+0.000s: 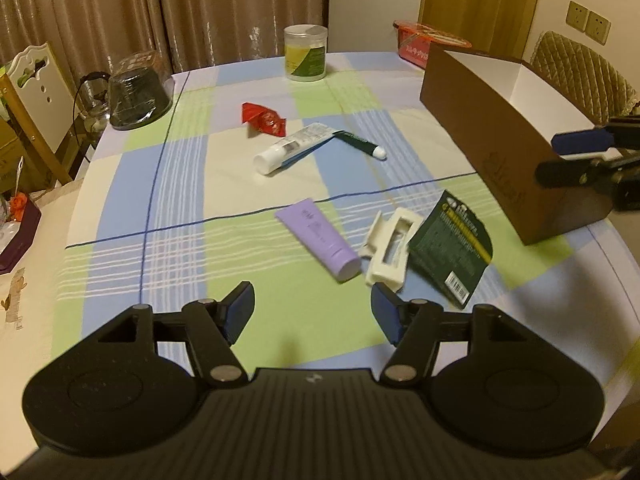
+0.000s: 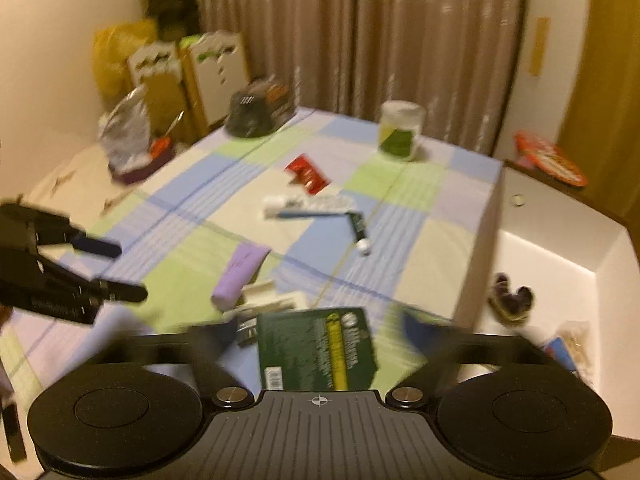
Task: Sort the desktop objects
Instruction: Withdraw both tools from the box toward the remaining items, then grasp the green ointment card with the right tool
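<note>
Desktop objects lie scattered on the checked bench (image 1: 132,184) beside the open brown box (image 1: 496,128): two tubes, purple (image 1: 320,238) and white (image 1: 294,148), one green pen (image 1: 360,145), one red wrapper (image 1: 264,118), one cream plastic holder (image 1: 390,246) and one green card pack (image 1: 452,246). All look light; the tubes should be soft and slippery, best pinched across the middle, the flat card by an edge. Both claws are empty: the left claw (image 1: 313,312) stands half open above the cloth near the purple tube, and the right claw (image 2: 316,334) is spread wide around the green card pack without pressing it.
</note>
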Demonstrator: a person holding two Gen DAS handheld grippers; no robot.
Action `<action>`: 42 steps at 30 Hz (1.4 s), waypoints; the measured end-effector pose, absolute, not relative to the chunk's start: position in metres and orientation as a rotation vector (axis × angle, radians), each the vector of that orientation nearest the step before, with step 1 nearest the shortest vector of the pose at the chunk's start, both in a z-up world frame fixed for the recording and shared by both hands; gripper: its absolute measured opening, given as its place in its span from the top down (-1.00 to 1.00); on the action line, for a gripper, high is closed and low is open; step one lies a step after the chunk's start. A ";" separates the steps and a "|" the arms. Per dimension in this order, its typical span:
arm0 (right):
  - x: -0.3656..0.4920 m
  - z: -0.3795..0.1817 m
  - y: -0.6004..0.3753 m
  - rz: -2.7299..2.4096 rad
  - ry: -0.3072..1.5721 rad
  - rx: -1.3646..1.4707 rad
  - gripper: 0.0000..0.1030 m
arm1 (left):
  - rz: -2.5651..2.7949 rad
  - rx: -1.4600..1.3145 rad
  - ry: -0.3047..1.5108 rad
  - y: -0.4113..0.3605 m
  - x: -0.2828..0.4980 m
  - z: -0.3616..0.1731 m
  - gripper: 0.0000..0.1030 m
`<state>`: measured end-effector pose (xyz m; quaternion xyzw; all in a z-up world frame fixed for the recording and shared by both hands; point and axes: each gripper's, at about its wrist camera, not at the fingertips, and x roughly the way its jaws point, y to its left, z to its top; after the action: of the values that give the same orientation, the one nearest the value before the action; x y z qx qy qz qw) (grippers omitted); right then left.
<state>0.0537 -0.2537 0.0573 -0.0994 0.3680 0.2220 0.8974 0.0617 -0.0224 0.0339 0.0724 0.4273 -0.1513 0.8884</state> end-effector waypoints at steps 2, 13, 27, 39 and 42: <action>0.057 0.048 -0.246 0.492 0.768 -0.232 -1.00 | -0.305 0.140 0.888 -0.017 0.061 0.034 -0.19; 0.088 -0.020 -0.217 0.516 0.908 -0.381 -1.00 | -0.206 0.103 0.945 -0.011 0.069 0.022 -0.21; 0.097 -0.061 -0.217 0.286 0.934 -0.213 -0.96 | -0.316 0.142 0.982 0.006 0.097 0.005 -0.28; 0.062 -0.037 -0.212 0.081 0.827 -0.040 0.20 | -0.522 0.262 0.967 0.031 0.130 -0.001 -0.30; 0.053 -0.032 -0.212 0.063 0.798 -0.031 0.41 | -0.544 0.258 0.961 0.029 0.131 -0.001 -0.34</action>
<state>0.0529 -0.2122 -0.0316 -0.0149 0.3882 0.0305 0.9210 0.1314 0.0287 -0.0012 0.1220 0.4553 -0.2576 0.8434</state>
